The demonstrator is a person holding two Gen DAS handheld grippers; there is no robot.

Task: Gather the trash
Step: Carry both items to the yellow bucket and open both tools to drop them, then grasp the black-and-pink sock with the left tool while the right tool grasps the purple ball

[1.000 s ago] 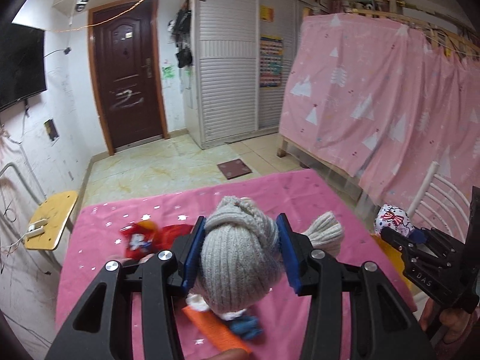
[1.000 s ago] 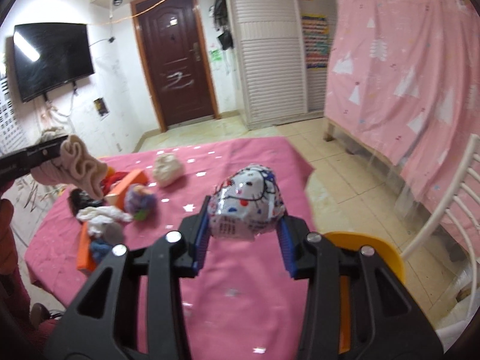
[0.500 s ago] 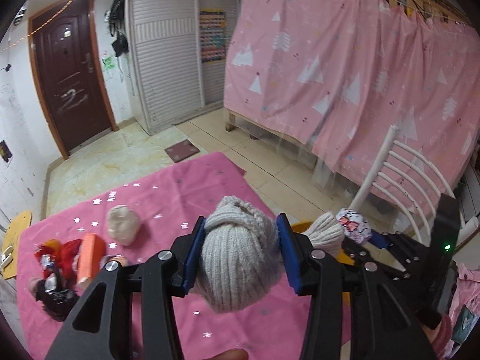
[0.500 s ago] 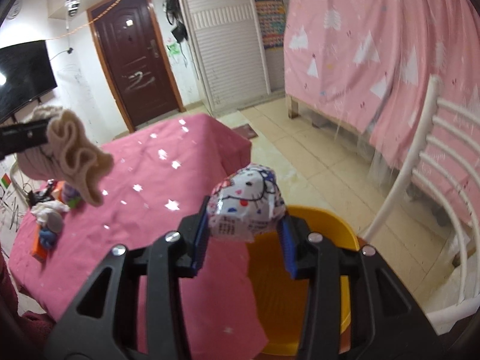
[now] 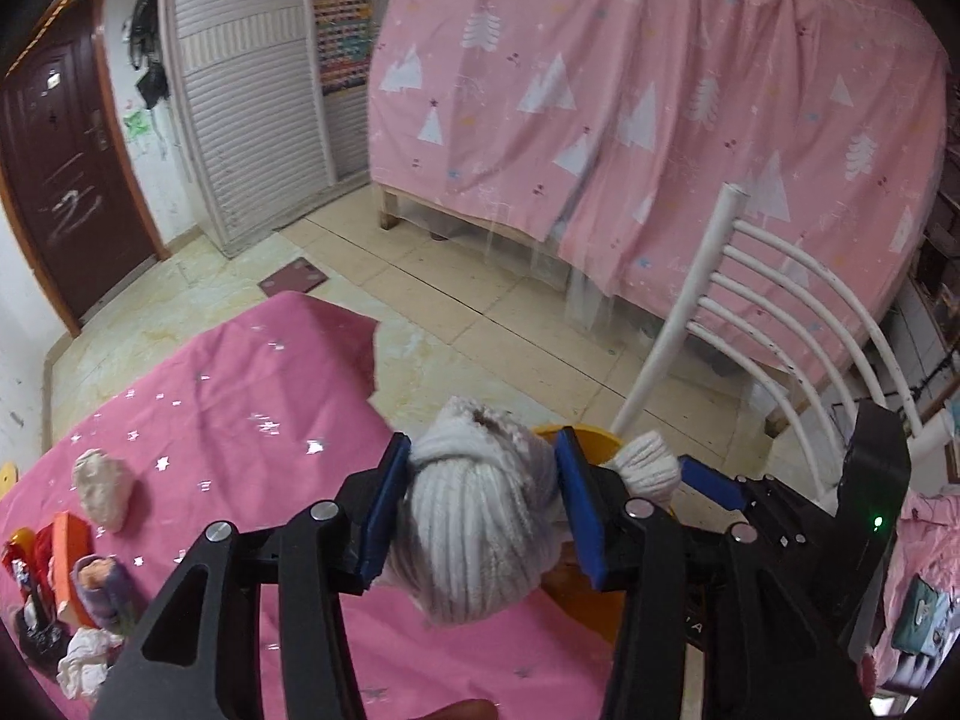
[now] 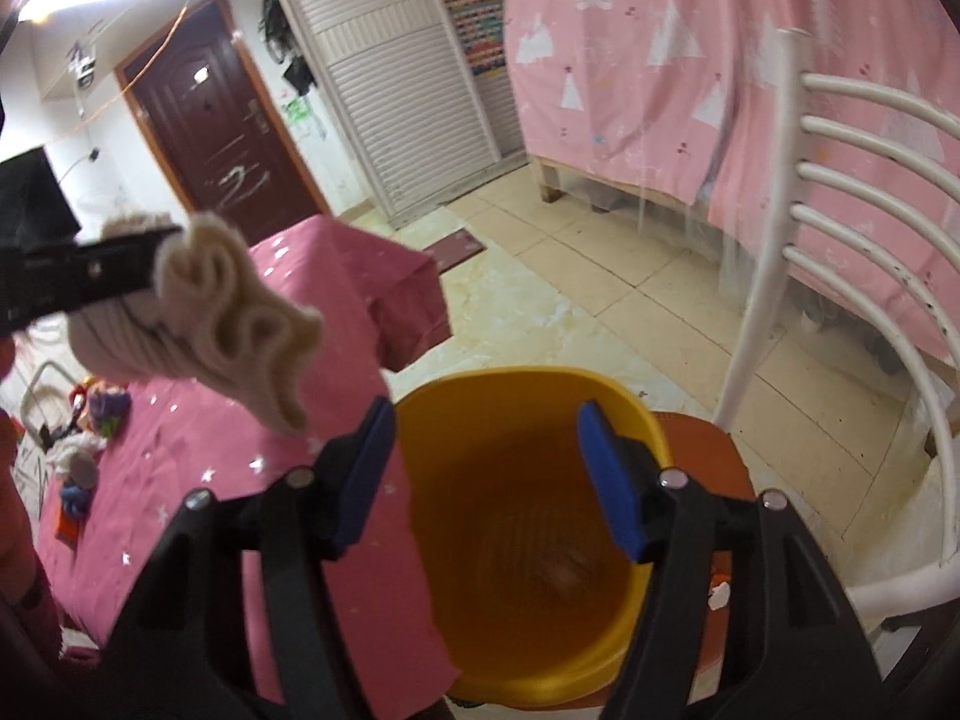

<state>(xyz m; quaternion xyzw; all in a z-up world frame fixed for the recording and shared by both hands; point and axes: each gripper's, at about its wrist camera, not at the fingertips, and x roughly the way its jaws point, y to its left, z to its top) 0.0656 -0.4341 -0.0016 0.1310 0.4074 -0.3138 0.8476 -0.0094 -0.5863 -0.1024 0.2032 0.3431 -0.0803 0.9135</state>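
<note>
My left gripper [image 5: 477, 507] is shut on a grey knitted sock [image 5: 474, 534] and holds it at the table's right end, beside the yellow bin [image 5: 576, 435]. In the right wrist view the sock [image 6: 234, 324] hangs at the left, up and left of the bin. My right gripper [image 6: 486, 477] is open and empty, right above the yellow bin [image 6: 534, 684], which stands on an orange-red chair seat [image 6: 714, 468]. The bin's inside is blurred. Several pieces of trash [image 5: 78, 576] lie at the left end of the pink tablecloth [image 5: 240, 420].
A white chair back [image 6: 840, 192] rises right of the bin. A pink curtain [image 5: 660, 120] hangs behind it. A pale crumpled wad [image 5: 102, 486] lies on the cloth. A door [image 5: 54, 180] and a wardrobe stand at the far wall.
My right gripper has opened above the bin and no longer holds the printed foil wrapper. Both grippers have swung right, and the left one has brought the sock beside the bin.
</note>
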